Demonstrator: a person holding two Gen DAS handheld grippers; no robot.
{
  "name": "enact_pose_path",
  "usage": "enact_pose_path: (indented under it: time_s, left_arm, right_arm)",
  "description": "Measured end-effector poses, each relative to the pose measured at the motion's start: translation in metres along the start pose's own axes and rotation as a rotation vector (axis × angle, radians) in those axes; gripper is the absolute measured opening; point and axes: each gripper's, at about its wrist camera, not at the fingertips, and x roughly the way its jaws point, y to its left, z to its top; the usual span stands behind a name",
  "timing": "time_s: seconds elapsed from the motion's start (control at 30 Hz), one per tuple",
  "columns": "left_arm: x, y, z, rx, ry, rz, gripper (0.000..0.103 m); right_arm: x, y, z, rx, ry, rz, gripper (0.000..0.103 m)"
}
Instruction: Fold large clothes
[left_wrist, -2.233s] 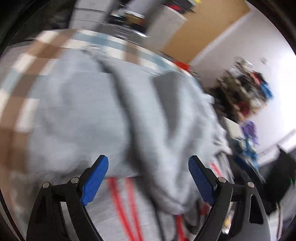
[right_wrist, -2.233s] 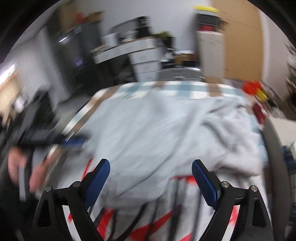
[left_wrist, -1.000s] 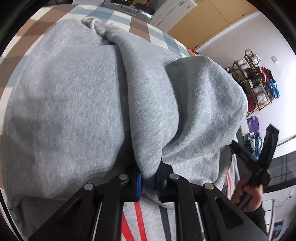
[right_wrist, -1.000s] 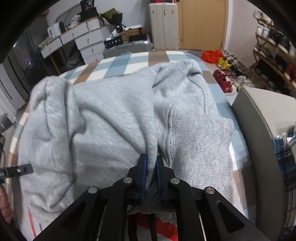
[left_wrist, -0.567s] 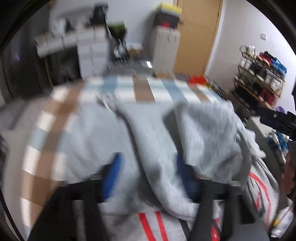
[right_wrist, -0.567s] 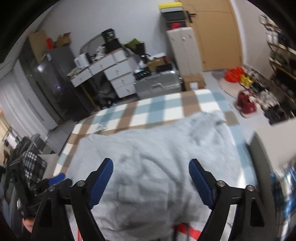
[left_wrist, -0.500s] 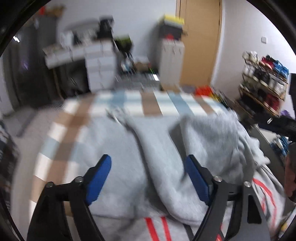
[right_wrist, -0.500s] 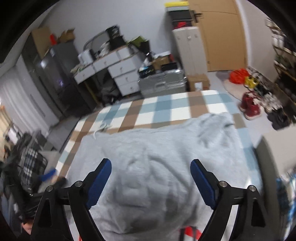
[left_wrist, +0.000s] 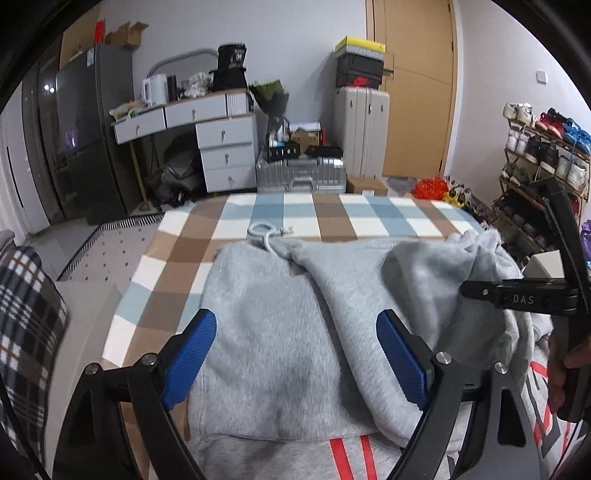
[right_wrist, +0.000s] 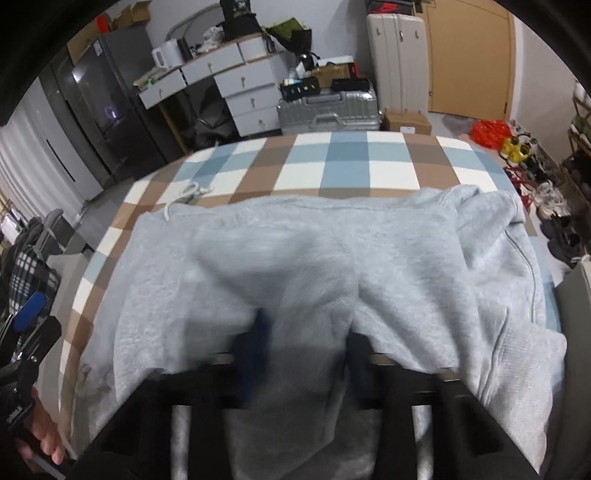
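Observation:
A grey hoodie (left_wrist: 280, 306) lies spread on a checked bed cover (left_wrist: 332, 214), its white drawstring (left_wrist: 264, 232) at the far edge. My left gripper (left_wrist: 295, 358) hovers just above the near part of the hoodie, its blue pads wide apart and still opening, gripping nothing. In the right wrist view the hoodie (right_wrist: 314, 251) fills the middle. My right gripper (right_wrist: 306, 354) is blurred low over it. Its jaws are closing with a raised fold of grey cloth between them, and no firm press shows. A hand holds the right tool's black frame (left_wrist: 524, 297).
Beyond the bed stand a silver suitcase (left_wrist: 301, 177), a grey drawer desk (left_wrist: 221, 147) and a dark fridge (left_wrist: 92, 129). A shoe rack (left_wrist: 535, 155) is at the right. Plaid cloth (left_wrist: 26, 325) lies at the left, and a grey seat edge (right_wrist: 576, 314) is at the right.
A second ago both grippers were shut on folds of the hoodie. Both let go and lifted with jaws wide. The right one has since come down on the cloth, its jaws narrowing.

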Motion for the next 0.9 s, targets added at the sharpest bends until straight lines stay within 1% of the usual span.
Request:
enact_pose_path:
  time_s: [0.03, 0.07, 0.13, 0.3, 0.37, 0.43, 0.5, 0.57, 0.6, 0.63, 0.7, 0.73, 0.77, 0.8, 0.83, 0.9]
  left_arm:
    - [0.001, -0.001, -0.001, -0.002, 0.017, -0.001, 0.086]
    - [0.003, -0.001, -0.002, -0.005, 0.027, -0.006, 0.086]
    - [0.004, -0.001, -0.004, -0.009, 0.047, -0.008, 0.086]
    - [0.006, 0.003, -0.005, -0.045, 0.075, -0.020, 0.086]
    - [0.006, 0.005, -0.005, -0.064, 0.089, -0.030, 0.086]
    - [0.008, 0.008, -0.005, -0.081, 0.102, -0.040, 0.086]
    - [0.011, 0.010, -0.006, -0.100, 0.123, -0.051, 0.086]
    - [0.015, 0.010, -0.008, -0.114, 0.149, -0.071, 0.086]
    - [0.017, 0.010, -0.009, -0.120, 0.167, -0.079, 0.086]
    - [0.019, 0.009, -0.010, -0.120, 0.178, -0.084, 0.086]
    - [0.025, 0.007, -0.012, -0.119, 0.206, -0.097, 0.086]
    - [0.028, 0.004, -0.014, -0.114, 0.224, -0.111, 0.086]
    - [0.030, 0.002, -0.016, -0.109, 0.238, -0.127, 0.086]
    - [0.033, -0.001, -0.017, -0.100, 0.257, -0.144, 0.086]
    - [0.035, -0.004, -0.019, -0.093, 0.271, -0.155, 0.086]
    - [0.039, -0.010, -0.022, -0.080, 0.303, -0.194, 0.086]
  right_arm:
    - [-0.006, 0.000, -0.001, 0.003, -0.020, 0.013, 0.022]
    - [-0.011, 0.001, 0.000, 0.001, -0.037, 0.028, 0.020]
    - [-0.028, 0.006, 0.000, -0.015, -0.083, 0.066, 0.018]
    - [-0.073, 0.027, -0.005, -0.070, -0.184, 0.125, 0.017]
    - [-0.085, 0.039, -0.012, -0.111, -0.196, 0.141, 0.017]
    - [-0.088, 0.046, -0.022, -0.131, -0.187, 0.157, 0.017]
    - [-0.082, 0.046, -0.032, -0.125, -0.139, 0.176, 0.017]
    - [-0.069, 0.043, -0.045, -0.100, -0.092, 0.160, 0.017]
    - [-0.057, 0.041, -0.051, -0.092, -0.049, 0.126, 0.017]
    - [-0.047, 0.038, -0.055, -0.083, -0.024, 0.086, 0.020]
    - [-0.031, 0.030, -0.062, -0.060, 0.018, 0.040, 0.023]
    - [-0.026, 0.028, -0.063, -0.060, 0.035, 0.038, 0.030]
    - [-0.026, 0.026, -0.062, -0.060, 0.037, 0.031, 0.043]
    - [-0.030, 0.022, -0.062, -0.048, 0.033, 0.025, 0.052]
    - [-0.036, 0.019, -0.061, -0.033, 0.019, 0.039, 0.064]
    - [-0.059, 0.007, -0.060, -0.001, -0.065, 0.084, 0.066]
